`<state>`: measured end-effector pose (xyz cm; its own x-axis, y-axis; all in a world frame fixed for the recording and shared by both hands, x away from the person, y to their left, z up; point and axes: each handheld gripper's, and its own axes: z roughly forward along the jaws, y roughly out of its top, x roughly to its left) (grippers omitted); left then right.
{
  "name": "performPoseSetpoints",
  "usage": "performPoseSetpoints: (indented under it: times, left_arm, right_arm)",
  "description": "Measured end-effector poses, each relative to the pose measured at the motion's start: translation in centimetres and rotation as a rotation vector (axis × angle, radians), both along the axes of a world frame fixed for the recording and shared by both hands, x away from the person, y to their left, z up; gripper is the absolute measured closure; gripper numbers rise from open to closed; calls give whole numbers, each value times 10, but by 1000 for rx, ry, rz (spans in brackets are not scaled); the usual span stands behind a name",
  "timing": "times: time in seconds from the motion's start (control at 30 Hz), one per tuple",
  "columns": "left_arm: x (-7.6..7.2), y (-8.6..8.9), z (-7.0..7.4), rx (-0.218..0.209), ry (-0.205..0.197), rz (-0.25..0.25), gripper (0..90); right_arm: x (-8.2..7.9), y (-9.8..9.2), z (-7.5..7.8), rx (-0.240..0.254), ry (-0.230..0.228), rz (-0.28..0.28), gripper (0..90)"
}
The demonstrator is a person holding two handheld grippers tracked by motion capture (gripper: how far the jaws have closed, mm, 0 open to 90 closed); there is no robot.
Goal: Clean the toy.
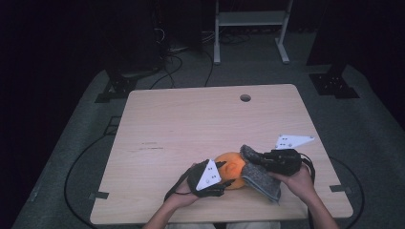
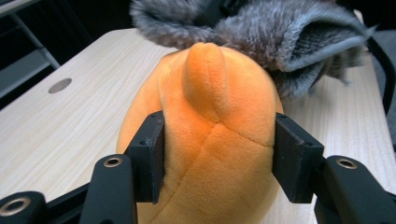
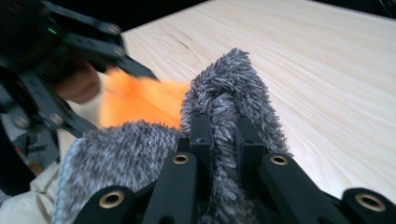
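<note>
An orange plush toy (image 1: 231,168) lies near the front of the wooden table (image 1: 191,124). My left gripper (image 1: 223,174) is shut on the orange plush toy (image 2: 210,135); both pads press into its sides, and a small orange nub sticks up past them. A fuzzy grey cloth (image 1: 260,174) drapes over the toy's right side. My right gripper (image 1: 254,160) is shut on the grey cloth (image 3: 224,116), a fold pinched between its jaws. In the right gripper view the orange toy (image 3: 140,100) shows behind the cloth, with the left gripper's black frame (image 3: 56,70) at upper left.
A round cable hole (image 1: 245,98) sits near the table's far edge. A white metal stand (image 1: 250,28) and cables lie on the floor beyond. The person's hands come in at the front edge. Bare wood stretches across the table's left and far parts.
</note>
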<state>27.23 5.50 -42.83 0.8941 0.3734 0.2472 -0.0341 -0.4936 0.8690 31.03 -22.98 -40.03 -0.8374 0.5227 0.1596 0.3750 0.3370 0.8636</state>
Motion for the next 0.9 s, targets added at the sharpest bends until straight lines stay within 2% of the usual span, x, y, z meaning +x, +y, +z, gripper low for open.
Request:
performPoseSetpoints:
  times: [0.1,0.23,0.3,0.4,0.5,0.6,0.77,0.9]
  left_arm:
    - [3,1,-2,-34,19,4,403]
    - [4,1,-4,-36,20,-1,402]
    - [5,1,-4,-39,23,4,403]
    - [4,-1,-5,-37,25,1,403]
    - [4,0,-5,-35,24,2,403]
    - [4,0,-5,-44,28,4,403]
    - [6,-1,-6,-50,30,3,402]
    - [6,-1,-5,-53,26,13,404]
  right_arm:
    - [2,-7,-7,-3,20,-22,804]
    - [2,-6,-6,4,20,-20,805]
    - [-2,-1,-2,8,5,1,805]
    - [-8,9,6,53,-9,62,804]
    - [-12,20,11,46,-39,88,804]
    - [-7,17,7,44,-34,59,804]
    - [4,-4,-6,10,2,-44,804]
    - [4,-9,-8,-5,11,-71,804]
